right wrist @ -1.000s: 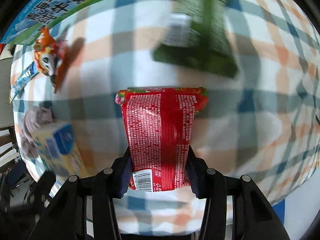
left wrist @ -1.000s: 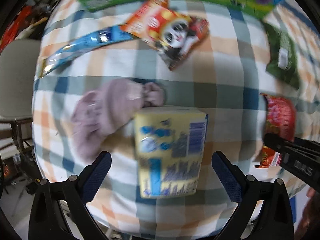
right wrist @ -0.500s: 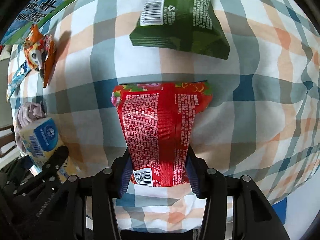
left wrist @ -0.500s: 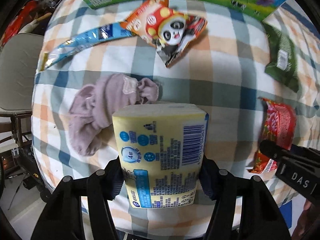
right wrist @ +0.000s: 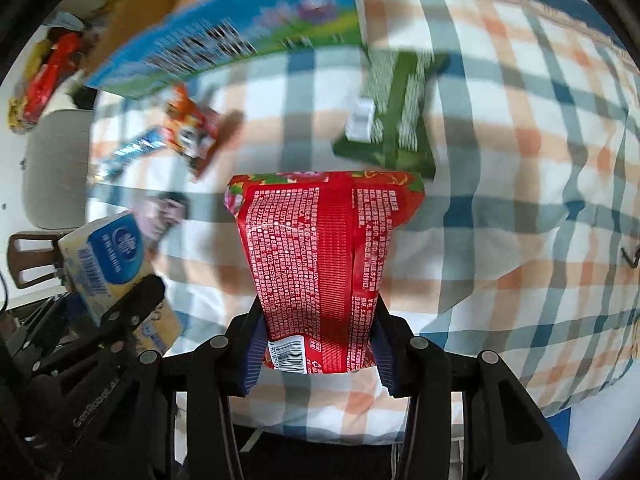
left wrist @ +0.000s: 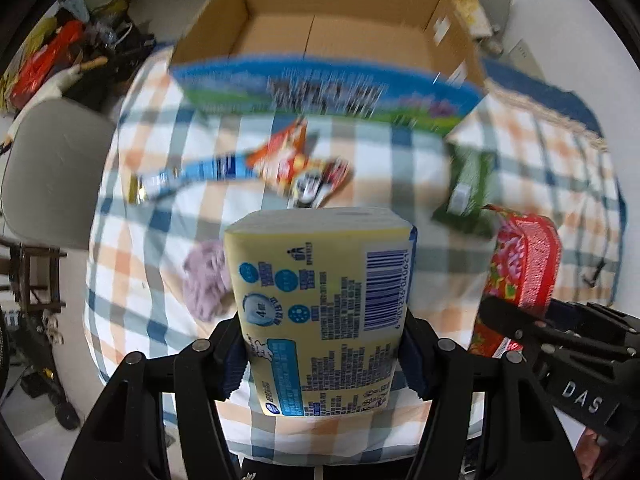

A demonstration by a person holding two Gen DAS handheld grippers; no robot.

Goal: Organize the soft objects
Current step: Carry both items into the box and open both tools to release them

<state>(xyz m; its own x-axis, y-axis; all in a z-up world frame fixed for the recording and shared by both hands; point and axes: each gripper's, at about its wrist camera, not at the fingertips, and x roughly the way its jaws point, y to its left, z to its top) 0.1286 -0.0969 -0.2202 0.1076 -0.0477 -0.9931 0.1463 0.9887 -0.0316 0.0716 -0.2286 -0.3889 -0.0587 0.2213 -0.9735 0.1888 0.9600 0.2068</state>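
My left gripper [left wrist: 324,356] is shut on a yellow tissue pack [left wrist: 320,300] and holds it above the checked tablecloth [left wrist: 160,120]. My right gripper [right wrist: 320,356] is shut on a red tissue pack [right wrist: 324,256], also lifted; it shows at the right of the left wrist view [left wrist: 520,264]. The yellow pack shows at the left of the right wrist view [right wrist: 112,264]. An open cardboard box [left wrist: 328,28] stands at the far side of the table. A mauve cloth [left wrist: 204,280] lies on the table behind the yellow pack.
A green packet [right wrist: 392,128], an orange panda snack bag [left wrist: 300,164] and a blue wrapper [left wrist: 192,176] lie on the cloth. A grey chair [left wrist: 48,168] stands at the left. Clutter sits on the floor at the far left.
Both grippers have risen and tilted up with their packs, so the cardboard box has come into view. One second ago the left gripper was open around the yellow pack; it has shut on it.
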